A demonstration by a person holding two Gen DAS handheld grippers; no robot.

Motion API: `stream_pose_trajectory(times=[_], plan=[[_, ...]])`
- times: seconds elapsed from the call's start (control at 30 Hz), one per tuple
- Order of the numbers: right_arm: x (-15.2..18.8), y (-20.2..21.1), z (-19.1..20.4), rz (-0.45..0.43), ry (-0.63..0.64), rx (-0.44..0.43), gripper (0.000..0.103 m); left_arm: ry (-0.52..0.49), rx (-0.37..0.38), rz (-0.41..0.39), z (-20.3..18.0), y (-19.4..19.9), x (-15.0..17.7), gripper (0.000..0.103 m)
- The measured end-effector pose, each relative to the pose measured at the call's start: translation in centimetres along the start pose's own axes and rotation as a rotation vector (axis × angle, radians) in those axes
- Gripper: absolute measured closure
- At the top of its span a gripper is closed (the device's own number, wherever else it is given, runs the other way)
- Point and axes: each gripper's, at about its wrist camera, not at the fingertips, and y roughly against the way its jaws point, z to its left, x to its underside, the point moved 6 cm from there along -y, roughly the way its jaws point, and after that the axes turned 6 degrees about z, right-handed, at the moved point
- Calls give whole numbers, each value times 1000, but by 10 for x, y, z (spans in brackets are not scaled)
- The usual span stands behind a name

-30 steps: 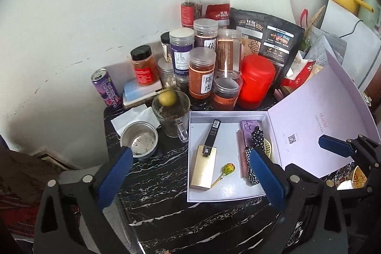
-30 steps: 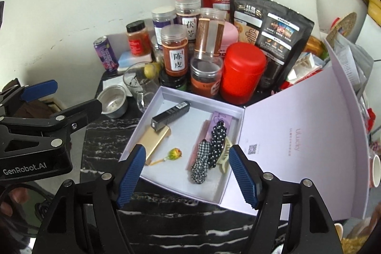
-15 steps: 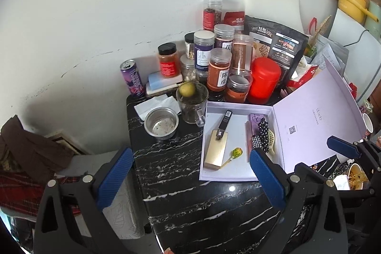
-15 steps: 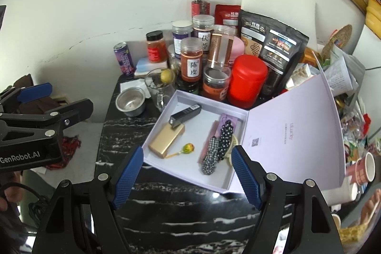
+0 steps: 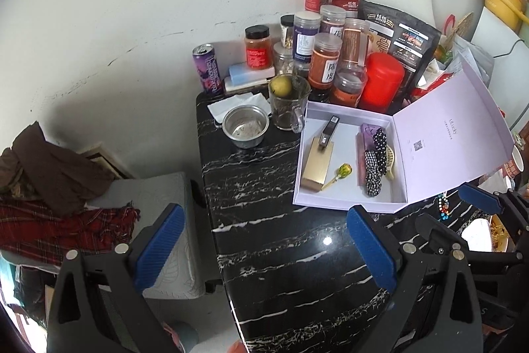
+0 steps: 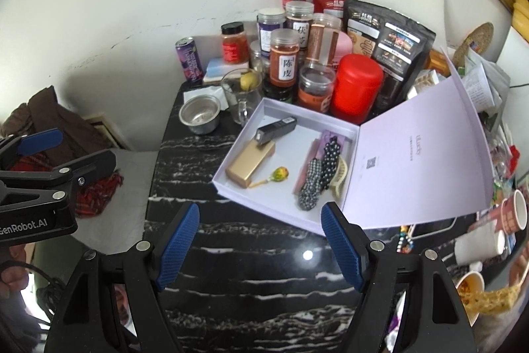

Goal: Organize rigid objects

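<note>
Just past the right gripper [image 6: 259,242], whose jaws are spread wide and hold nothing, sits the open box [image 6: 231,177] on the black surface [image 6: 251,273]. Its gold case [image 6: 249,162] and lollipop [image 6: 279,173] lie flat inside, probably so they stay tidy. Left gripper [image 5: 264,248] jaws are spread too.
</note>
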Motion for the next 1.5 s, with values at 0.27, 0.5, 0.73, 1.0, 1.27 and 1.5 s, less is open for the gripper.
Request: stream_pose_trajectory(times=[0.27,0.5,0.73,1.0,1.27,1.5], plan=[[16,-8,12,41,19,-20,26,29,-8,27,7,-2,17,3],[21,-10,14,59,29,-22,26,39,-9,40,8,-4,22,3],[20,-12,15,65,38,-21,26,49,2,53,9,-7,23,3],[21,-13,14,71,41,-16,26,51,0,57,10,-8,24,3],[22,-13,14,75,43,-11,26,43,-9,58,9,-9,24,3],[23,-14,14,78,49,-9,26,41,-11,60,7,-7,25,3]])
